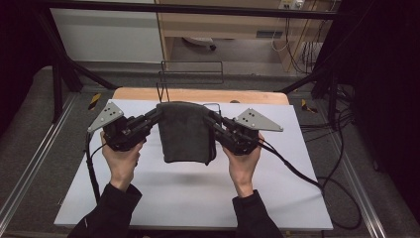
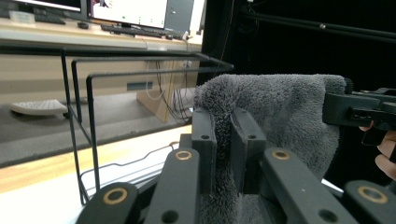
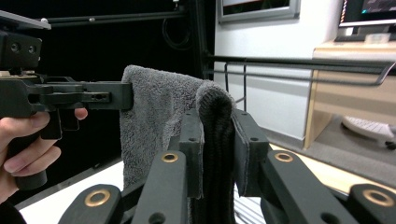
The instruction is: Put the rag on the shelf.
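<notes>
A white table top on a wooden bench stands in a dim workroom, with black frame bars overhead and desks with monitors beyond. The left gripper is clenched on the upper left corner of a grey towel; in the left gripper view its two black jaws press together on the folded plush edge, the pile bulging above them. The right gripper grasps the opposite upper corner in the same way, and the right gripper view shows the cloth pinched between its pads and running down out of sight. Held by both corners, the towel hangs folded, its top edge stretched fairly level between the two grippers and its lower edge apparently clear of the table, where a soft shadow lies beneath it. Each hand holds its tool from below, cables trailing off to either side. Just behind the towel, at the far edge of the table, stands a black wire rack with horizontal rails. Judged from this arrangement, the pick-up and lift are done; what is left is probably to carry the towel forward and drape it over a rail, then let go of both corners.
</notes>
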`<action>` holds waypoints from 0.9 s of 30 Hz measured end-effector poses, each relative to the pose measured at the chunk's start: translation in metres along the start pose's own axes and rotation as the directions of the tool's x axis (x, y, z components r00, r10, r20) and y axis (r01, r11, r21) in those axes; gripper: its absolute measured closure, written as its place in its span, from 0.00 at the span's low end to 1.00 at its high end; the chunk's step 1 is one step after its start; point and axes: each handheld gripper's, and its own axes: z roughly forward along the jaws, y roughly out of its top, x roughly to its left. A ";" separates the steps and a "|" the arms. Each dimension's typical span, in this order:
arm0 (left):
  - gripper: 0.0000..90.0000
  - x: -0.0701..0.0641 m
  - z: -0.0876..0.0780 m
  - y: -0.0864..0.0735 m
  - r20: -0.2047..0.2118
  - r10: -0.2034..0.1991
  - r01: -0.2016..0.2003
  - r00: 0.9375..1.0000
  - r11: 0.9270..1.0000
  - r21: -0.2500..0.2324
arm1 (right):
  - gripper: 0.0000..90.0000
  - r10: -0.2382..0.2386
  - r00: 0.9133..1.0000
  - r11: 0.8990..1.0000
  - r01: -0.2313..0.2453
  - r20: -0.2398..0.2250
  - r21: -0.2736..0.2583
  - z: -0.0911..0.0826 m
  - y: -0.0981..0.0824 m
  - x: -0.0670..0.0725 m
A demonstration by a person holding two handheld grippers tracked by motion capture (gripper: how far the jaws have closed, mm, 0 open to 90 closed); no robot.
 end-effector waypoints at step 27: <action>0.90 0.003 0.007 0.046 -0.026 -0.003 0.000 1.000 0.991 -0.131 | 0.85 -0.074 0.996 0.994 0.078 0.058 -0.078 0.014 0.049 0.002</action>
